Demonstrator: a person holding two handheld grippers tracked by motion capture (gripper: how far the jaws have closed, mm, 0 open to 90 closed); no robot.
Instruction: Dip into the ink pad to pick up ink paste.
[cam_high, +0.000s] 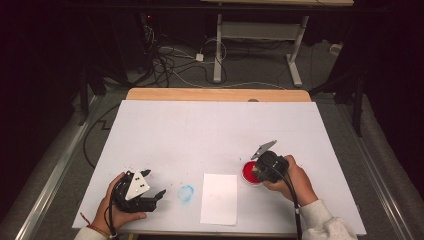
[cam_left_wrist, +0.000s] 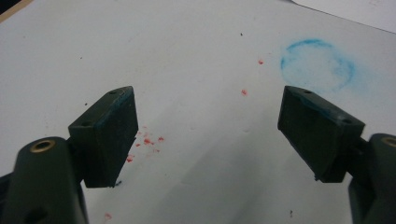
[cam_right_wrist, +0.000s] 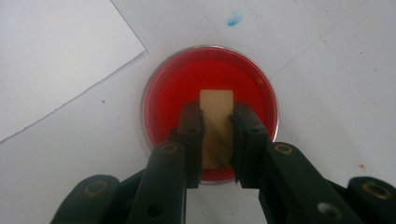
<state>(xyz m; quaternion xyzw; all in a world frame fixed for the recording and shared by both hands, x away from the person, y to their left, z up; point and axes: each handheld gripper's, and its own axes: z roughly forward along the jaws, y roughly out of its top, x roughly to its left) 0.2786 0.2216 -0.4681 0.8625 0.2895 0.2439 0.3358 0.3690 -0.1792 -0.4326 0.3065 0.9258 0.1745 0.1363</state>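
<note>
A round dish of red paint (cam_right_wrist: 187, 84) (cam_high: 248, 173) sits on the white sheet right of centre. My right gripper (cam_right_wrist: 217, 119) (cam_high: 261, 172) is shut on a small tan wooden block (cam_right_wrist: 216, 116), held upright over the red dish; whether its lower end touches the paint I cannot tell. A white paper sheet (cam_high: 219, 198) (cam_right_wrist: 51, 56) lies just left of the dish. My left gripper (cam_left_wrist: 205, 126) (cam_high: 152, 187) rests at the front left with its jaws wide open and nothing between them.
A blue ring stain (cam_left_wrist: 317, 63) (cam_high: 185, 193) marks the sheet between the left gripper and the paper. Small red specks (cam_left_wrist: 147, 140) dot the surface near the left jaw. The white board (cam_high: 215, 125) covers a wooden table (cam_high: 200, 94); cables lie on the floor beyond.
</note>
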